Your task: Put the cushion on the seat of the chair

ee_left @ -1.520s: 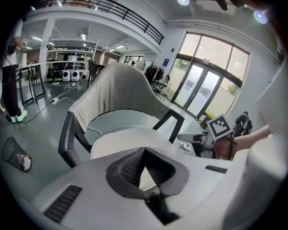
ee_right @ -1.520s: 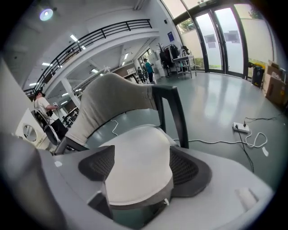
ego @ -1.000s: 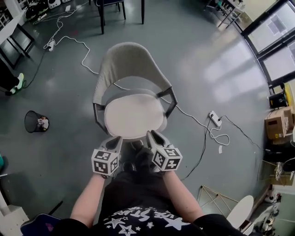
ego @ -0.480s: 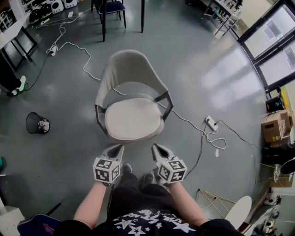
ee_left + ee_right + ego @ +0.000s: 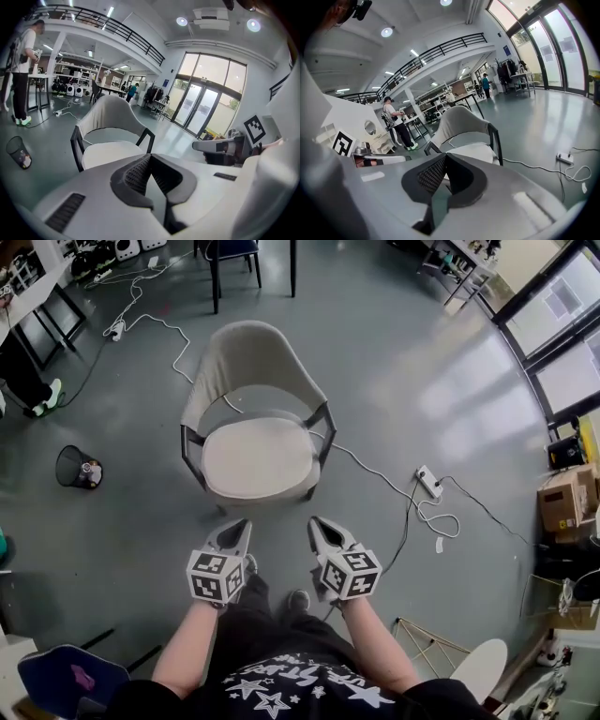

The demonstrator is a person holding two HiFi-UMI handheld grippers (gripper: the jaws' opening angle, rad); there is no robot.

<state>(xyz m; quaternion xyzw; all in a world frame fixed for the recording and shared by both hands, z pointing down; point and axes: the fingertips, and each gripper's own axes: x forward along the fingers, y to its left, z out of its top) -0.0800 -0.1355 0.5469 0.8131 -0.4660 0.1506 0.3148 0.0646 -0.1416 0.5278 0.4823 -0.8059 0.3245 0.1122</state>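
A beige chair (image 5: 248, 362) with dark legs stands on the grey floor, and the pale cushion (image 5: 258, 457) lies flat on its seat. Both grippers hang in front of the chair, apart from it, over my legs. My left gripper (image 5: 242, 523) is shut with nothing between its jaws, and my right gripper (image 5: 316, 521) is shut and empty too. In the left gripper view the cushion (image 5: 110, 152) shows beyond the closed tips of the left gripper (image 5: 150, 155). In the right gripper view the cushion (image 5: 476, 151) sits past the right gripper (image 5: 444, 155).
A black mesh bin (image 5: 77, 467) stands left of the chair. A white cable runs under the chair to a power strip (image 5: 429, 482) at the right. A cardboard box (image 5: 565, 491) sits far right, a dark chair (image 5: 230, 249) at the back. A person (image 5: 21, 70) stands far left.
Both grippers have drawn back from the seat's front edge toward my body and risen a little. The cushion stays flat on the seat.
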